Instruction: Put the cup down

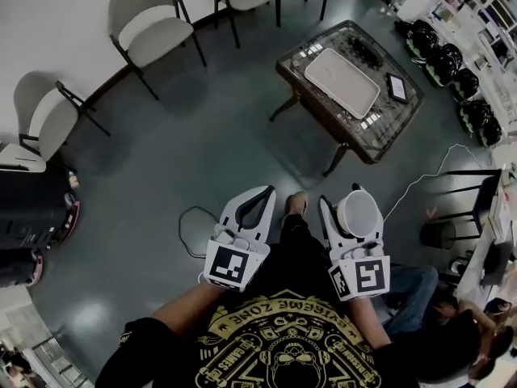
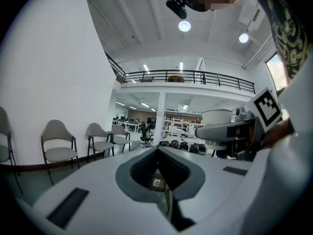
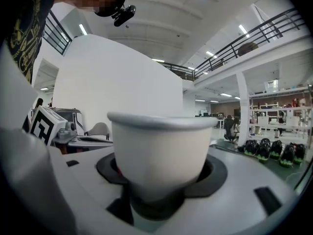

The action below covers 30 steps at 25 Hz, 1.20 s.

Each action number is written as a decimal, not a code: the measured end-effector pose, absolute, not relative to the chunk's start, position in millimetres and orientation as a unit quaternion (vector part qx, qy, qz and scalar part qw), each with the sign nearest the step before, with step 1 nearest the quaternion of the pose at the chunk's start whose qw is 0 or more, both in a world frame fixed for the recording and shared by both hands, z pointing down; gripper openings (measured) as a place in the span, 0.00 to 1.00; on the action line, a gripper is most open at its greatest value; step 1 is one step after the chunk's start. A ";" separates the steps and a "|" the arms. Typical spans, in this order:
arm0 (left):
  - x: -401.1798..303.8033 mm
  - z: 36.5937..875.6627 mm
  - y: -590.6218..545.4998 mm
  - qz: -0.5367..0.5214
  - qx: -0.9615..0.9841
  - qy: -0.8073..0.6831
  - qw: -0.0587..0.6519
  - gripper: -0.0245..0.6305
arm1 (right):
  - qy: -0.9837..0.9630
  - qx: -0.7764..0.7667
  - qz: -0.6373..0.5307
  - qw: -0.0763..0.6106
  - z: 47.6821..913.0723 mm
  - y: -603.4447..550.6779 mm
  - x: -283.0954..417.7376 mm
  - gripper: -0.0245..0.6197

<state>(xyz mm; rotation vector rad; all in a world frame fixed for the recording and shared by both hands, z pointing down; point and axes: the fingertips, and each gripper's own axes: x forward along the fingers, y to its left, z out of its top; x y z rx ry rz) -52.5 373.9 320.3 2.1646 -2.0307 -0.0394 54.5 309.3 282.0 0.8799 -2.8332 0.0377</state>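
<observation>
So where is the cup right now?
Head view, lower right: the cup sits upright, clamped in the right gripper in front of the person's torso, well short of the glass table.

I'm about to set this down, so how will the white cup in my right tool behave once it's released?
The cup looks like thin paper and appears empty from above, so it is probably light and easily crushed. It narrows toward the base where the right tool grips it, so it may tip if nudged.
</observation>
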 end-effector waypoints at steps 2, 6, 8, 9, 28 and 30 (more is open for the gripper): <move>-55.3 323.3 373.2 -0.009 0.722 -0.686 0.091 0.03 | -0.954 0.288 0.015 0.086 284.0 305.2 49.2 0.46; -60.9 321.6 360.3 -0.002 0.719 -0.690 0.078 0.03 | -0.957 0.277 0.022 0.084 289.7 290.8 41.0 0.46; -62.6 319.0 349.7 -0.001 0.718 -0.692 0.071 0.03 | -0.958 0.274 0.027 0.083 292.4 280.3 39.7 0.46; -63.2 318.0 344.1 0.001 0.718 -0.692 0.068 0.03 | -0.958 0.273 0.029 0.083 293.5 274.4 39.4 0.46; -53.2 327.6 194.1 0.032 0.688 -0.719 0.090 0.03 | -0.968 0.231 0.059 0.072 310.7 115.8 45.9 0.46; -49.8 327.7 177.3 0.036 0.687 -0.720 0.088 0.03 | -0.969 0.230 0.062 0.071 313.4 99.0 48.7 0.46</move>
